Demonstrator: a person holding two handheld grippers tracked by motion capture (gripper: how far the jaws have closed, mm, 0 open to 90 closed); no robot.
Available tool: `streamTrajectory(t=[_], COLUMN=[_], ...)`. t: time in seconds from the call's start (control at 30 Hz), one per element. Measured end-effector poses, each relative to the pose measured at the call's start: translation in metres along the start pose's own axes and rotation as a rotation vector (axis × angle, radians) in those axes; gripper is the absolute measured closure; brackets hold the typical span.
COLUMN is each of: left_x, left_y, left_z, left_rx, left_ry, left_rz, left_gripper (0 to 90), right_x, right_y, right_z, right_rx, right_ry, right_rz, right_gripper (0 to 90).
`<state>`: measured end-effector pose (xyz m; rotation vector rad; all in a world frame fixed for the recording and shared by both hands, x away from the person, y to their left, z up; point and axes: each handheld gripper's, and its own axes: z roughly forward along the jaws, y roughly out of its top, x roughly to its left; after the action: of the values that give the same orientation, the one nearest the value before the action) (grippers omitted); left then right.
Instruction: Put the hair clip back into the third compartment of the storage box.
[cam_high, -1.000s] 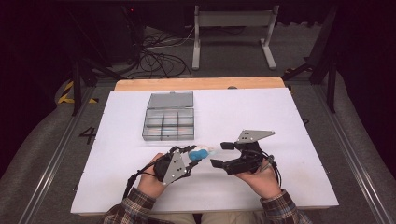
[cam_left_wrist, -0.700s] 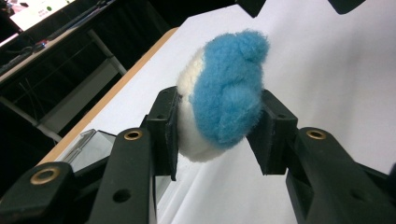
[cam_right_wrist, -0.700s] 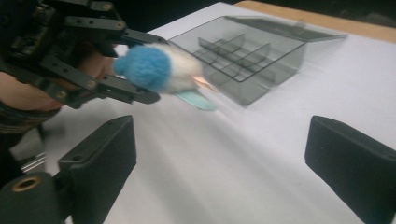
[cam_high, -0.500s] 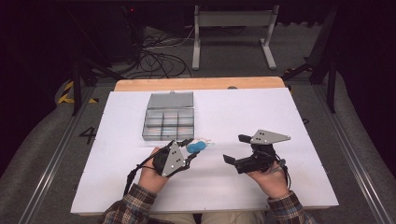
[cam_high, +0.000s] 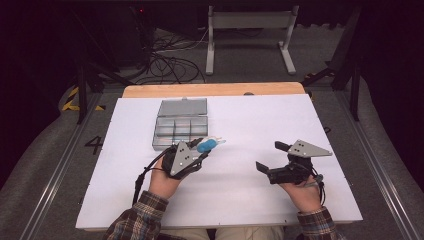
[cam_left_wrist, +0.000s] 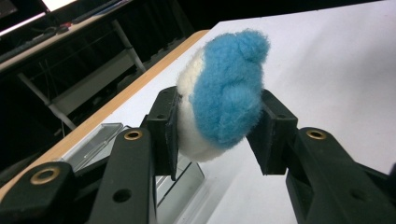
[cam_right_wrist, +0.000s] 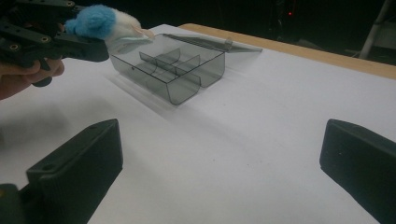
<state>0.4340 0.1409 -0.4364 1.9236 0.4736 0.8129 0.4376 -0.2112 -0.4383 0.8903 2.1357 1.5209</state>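
A small blue-and-white felt toy (cam_left_wrist: 219, 105) is clamped between the jaws of the left gripper (cam_high: 199, 149), which are closed on its two sides; it is held clear of the table, just beside the near right corner of the clear compartment box (cam_high: 180, 131). In the right gripper view the toy (cam_right_wrist: 103, 22) is seen lifted beside the near wall of the box (cam_right_wrist: 175, 70), a pale, pointed part of it reaching over the rim.

The pick-up is judged complete. Placement is judged to remain: no toy is seen inside any compartment, and the compartments that can be seen look empty. The hinged lid (cam_high: 182, 106) is laid back flat behind the box, so the top is open for entry from above.

The right gripper (cam_high: 270, 156) is held wide open with nothing between its jaws, well apart from the box and from the left gripper, above bare white table (cam_high: 250, 120).

Open room is ample to the right and front of the box. The thin dividers (cam_right_wrist: 176, 66) and the near wall are the edges to be cleared on the way in. The wooden back edge (cam_high: 215, 90) of the table lies behind the lid, well away from the work.
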Motion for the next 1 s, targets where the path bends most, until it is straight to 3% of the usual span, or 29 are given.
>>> streamTrajectory(t=[0.53, 1.0], left_x=[0.025, 0.043], left_y=[0.006, 0.006], left_z=[0.016, 0.034], left_rx=[0.040, 0.069], left_ry=[0.031, 0.081], left_rz=[-0.101, -0.123], left_gripper=[57.6, 57.5], right_x=[-0.015, -0.022], right_y=[-0.010, -0.016], right_z=[-0.019, -0.023], right_rx=[-0.040, -0.052], right_ry=[-0.066, -0.097], right_rz=[0.009, 0.006], right_gripper=[0.0, 0.0])
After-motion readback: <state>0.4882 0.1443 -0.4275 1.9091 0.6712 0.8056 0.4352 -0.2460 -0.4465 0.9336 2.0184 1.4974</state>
